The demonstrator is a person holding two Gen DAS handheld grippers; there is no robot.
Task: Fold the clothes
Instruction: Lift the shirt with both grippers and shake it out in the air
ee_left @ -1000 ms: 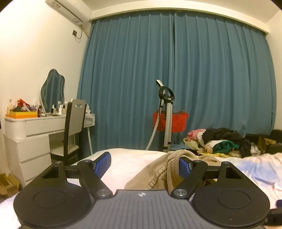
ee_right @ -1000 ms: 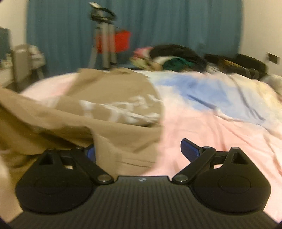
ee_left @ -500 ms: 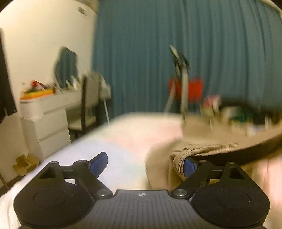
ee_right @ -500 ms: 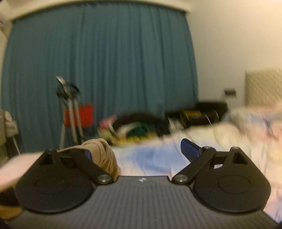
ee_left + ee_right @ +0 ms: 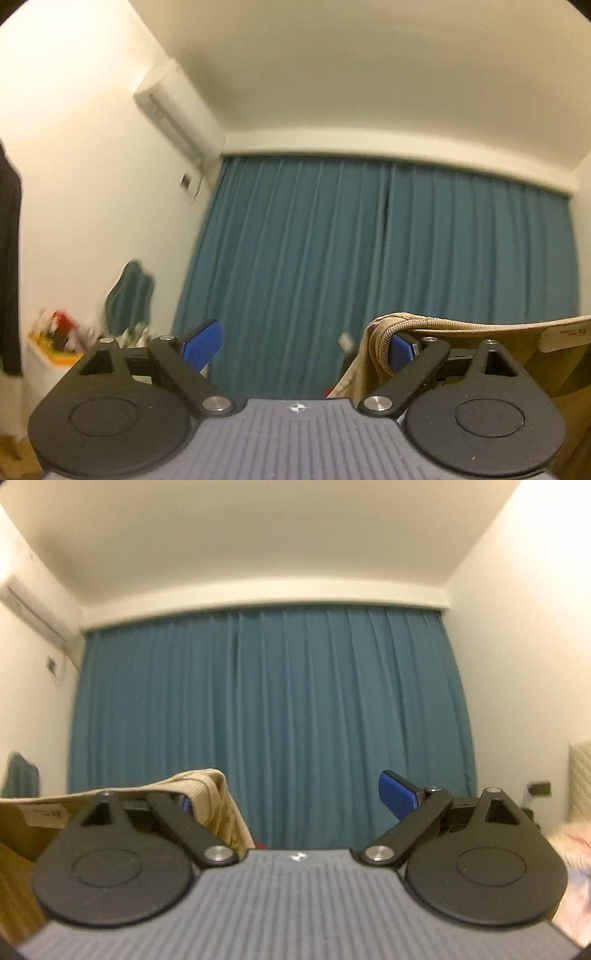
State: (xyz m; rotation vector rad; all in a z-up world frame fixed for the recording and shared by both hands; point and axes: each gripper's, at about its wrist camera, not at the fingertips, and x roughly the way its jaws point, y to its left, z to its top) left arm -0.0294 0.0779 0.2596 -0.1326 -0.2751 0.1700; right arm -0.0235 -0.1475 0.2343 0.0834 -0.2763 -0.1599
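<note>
A tan ribbed-hem garment (image 5: 461,328) hangs in the air, stretched between my two grippers. In the left wrist view its hem is hooked over the right finger (image 5: 400,349) of my left gripper (image 5: 301,338). The jaws stand wide open, with only curtain showing between them. In the right wrist view the same tan garment (image 5: 201,786) drapes over the left finger of my right gripper (image 5: 286,795). That gripper is also wide open, and its right blue pad (image 5: 397,799) is bare. Both grippers point slightly upward, toward the curtain and ceiling.
A teal curtain (image 5: 266,720) fills the far wall. An air conditioner (image 5: 173,110) is mounted high on the left. A white dresser with clutter (image 5: 55,343) and a mirror (image 5: 127,295) stand low on the left. Pink bedding (image 5: 569,842) and a headboard (image 5: 580,779) lie at the right.
Both grippers have risen well above the bed and tilted upward, so the bed has dropped out of view. The tan garment came up with them, hooked on one finger of each.
</note>
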